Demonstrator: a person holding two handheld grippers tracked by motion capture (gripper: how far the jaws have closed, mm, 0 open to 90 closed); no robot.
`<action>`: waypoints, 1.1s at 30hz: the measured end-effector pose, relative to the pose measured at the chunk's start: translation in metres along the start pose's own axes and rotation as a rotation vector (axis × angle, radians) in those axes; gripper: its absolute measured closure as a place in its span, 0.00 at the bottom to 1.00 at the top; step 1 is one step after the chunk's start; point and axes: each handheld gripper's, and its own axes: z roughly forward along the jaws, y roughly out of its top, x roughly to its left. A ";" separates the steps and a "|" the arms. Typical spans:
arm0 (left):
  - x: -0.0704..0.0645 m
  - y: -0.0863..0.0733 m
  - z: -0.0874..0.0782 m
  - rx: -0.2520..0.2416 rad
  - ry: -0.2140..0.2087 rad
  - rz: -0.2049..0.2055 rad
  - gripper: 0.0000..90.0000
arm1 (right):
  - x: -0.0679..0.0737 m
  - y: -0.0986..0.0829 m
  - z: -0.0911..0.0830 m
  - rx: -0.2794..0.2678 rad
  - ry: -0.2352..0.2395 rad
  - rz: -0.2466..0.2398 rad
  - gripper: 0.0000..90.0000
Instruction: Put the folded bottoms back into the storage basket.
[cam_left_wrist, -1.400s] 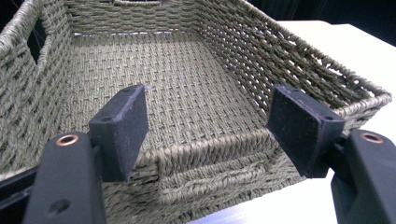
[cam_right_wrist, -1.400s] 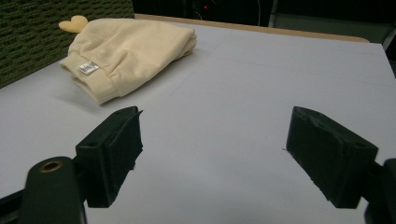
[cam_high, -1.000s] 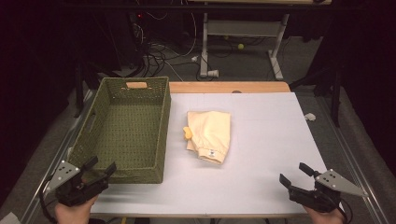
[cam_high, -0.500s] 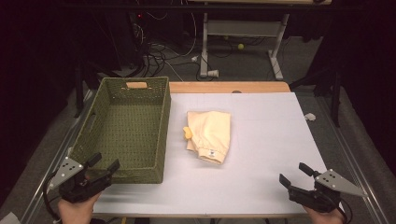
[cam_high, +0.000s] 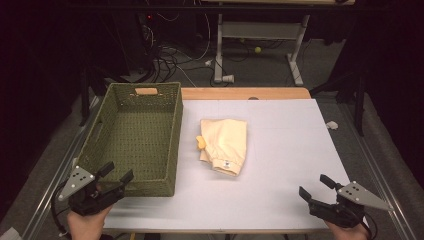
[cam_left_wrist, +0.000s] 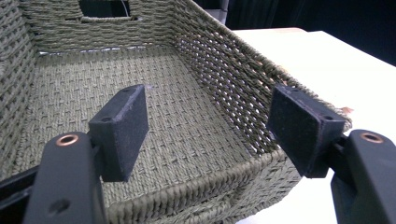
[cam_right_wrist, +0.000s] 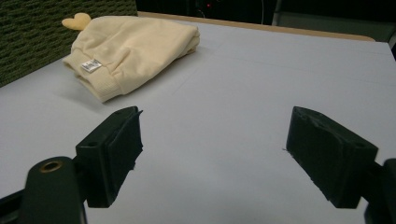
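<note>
A folded cream garment (cam_high: 226, 144) with a small white label lies in the middle of the white table; the right gripper view shows the cream garment (cam_right_wrist: 133, 49) ahead and to the left. A woven green basket (cam_high: 134, 135) stands at the left with nothing inside. My left gripper (cam_high: 116, 173) is open at the basket's near corner, and its view looks into the green basket (cam_left_wrist: 159, 116). At the near right edge my right gripper (cam_high: 316, 187) stands open over bare table, well short of the garment.
The white table (cam_high: 290, 145) has a wooden strip (cam_high: 245, 93) along its far edge. A small white scrap (cam_high: 332, 125) lies at the right edge. Beyond the table are cables and a metal desk frame (cam_high: 260, 35) on a dark floor.
My left gripper has moved up and right, closer to the basket's near corner. The right gripper, garment and basket have stayed put.
</note>
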 end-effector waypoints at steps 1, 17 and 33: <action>0.000 0.000 0.000 0.002 -0.001 0.003 0.30 | 0.000 0.000 0.000 0.000 0.000 0.000 0.21; -0.008 0.004 0.004 -0.002 -0.026 0.021 0.30 | 0.000 0.000 0.000 0.001 -0.001 0.001 0.21; -0.017 0.013 0.011 -0.001 -0.064 0.040 0.30 | 0.000 0.000 0.001 0.005 0.002 -0.002 0.21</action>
